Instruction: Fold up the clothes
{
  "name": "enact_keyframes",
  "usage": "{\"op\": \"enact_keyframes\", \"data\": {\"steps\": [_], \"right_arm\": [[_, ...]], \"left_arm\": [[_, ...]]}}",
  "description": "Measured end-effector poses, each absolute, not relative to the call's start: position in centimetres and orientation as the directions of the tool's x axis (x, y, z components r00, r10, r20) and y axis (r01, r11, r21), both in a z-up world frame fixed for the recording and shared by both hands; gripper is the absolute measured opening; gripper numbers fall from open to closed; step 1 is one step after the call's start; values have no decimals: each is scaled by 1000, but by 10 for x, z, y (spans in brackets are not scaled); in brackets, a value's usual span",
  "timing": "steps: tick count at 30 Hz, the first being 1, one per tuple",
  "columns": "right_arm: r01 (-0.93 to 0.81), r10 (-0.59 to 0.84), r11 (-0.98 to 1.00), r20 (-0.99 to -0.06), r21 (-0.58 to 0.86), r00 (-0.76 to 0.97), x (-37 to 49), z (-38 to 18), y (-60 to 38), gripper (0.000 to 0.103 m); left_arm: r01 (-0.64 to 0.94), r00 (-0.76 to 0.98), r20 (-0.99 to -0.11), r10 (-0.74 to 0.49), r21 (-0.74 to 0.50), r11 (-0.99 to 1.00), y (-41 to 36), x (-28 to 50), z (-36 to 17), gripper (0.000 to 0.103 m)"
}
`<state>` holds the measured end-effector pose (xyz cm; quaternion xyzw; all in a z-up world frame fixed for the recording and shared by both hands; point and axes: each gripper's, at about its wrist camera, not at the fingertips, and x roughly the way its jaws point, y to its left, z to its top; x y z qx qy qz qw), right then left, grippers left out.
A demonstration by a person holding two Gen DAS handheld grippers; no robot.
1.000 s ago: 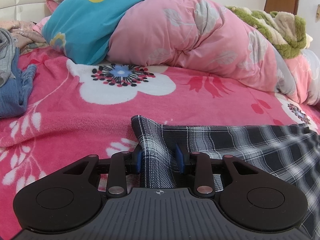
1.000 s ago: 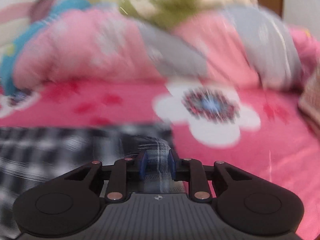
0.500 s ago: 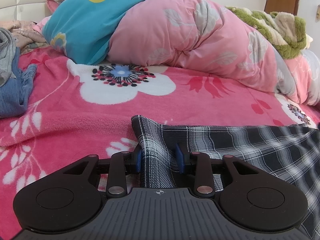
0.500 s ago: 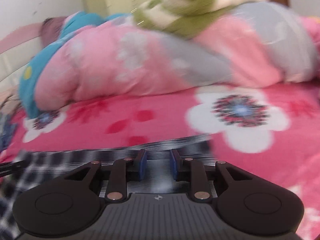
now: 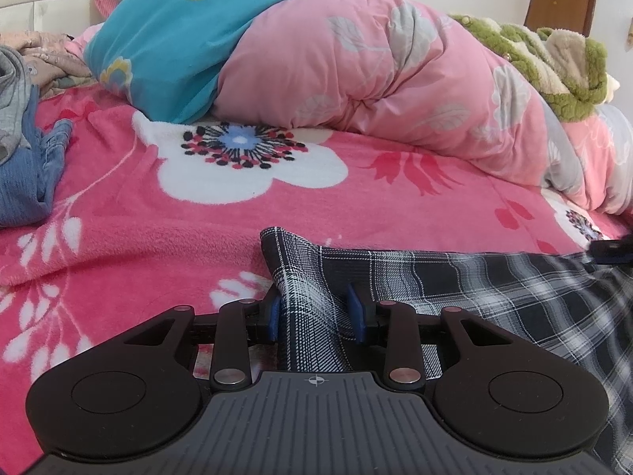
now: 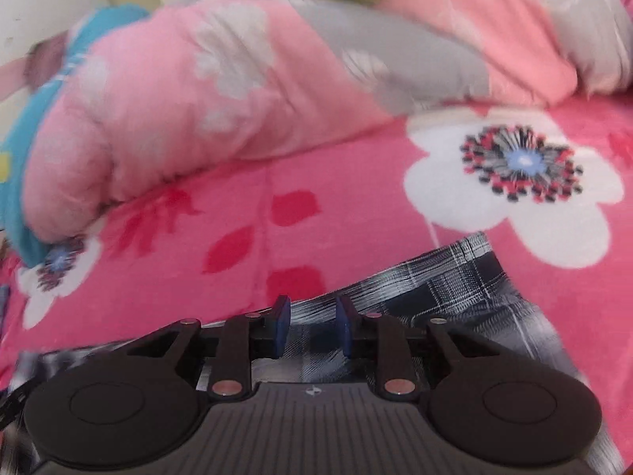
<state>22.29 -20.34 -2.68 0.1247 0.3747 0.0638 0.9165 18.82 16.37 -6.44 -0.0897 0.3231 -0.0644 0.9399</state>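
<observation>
no readable text, labels, brands or numbers in either view

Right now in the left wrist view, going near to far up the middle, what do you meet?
Left gripper → plaid garment pinched between its fingers → pink floral blanket → white flower print → pink quilt.

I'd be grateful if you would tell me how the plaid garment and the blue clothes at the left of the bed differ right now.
The plaid garment is black and white checked; the blue clothes are plain blue. The plaid garment is stretched flat, a corner bunched in the left gripper; the blue clothes sit crumpled and untouched. The plaid garment lies near the camera, the blue clothes at the far left edge. Both rest on the pink flowered blanket.
</observation>
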Motion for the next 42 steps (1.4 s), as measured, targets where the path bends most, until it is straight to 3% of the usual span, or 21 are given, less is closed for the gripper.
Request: {"op": "enact_keyframes", "data": {"steps": [6, 17, 22, 27, 31, 36, 42], "right_arm": [[-238, 365, 929, -600, 283, 712, 136, -3, -186, 27], [-106, 331, 923, -623, 370, 709, 41, -37, -226, 28], [-256, 459, 881, -589, 398, 665, 20, -41, -198, 28], [-545, 554, 812, -566, 208, 610, 0, -33, -133, 28], [-712, 568, 700, -560, -58, 603, -13, -25, -85, 33], [-810, 554, 506, -608, -297, 569, -15, -27, -53, 37], [-863, 489, 279, -711, -421, 505, -8, -40, -31, 37]], "left_arm": [[58, 788, -590, -176, -212, 975, 166, 184, -61, 34], [71, 837, -507, -204, -270, 960, 195, 108, -40, 34], [126, 857, -451, -248, -284, 951, 200, 59, -29, 35], [298, 850, -384, -362, -218, 929, 181, 3, -20, 36], [402, 822, -389, -416, -120, 908, 162, -3, -29, 37], [422, 806, -408, -430, -114, 899, 160, 2, -42, 37], [449, 798, -398, -453, -110, 887, 163, -3, -48, 37]]}}
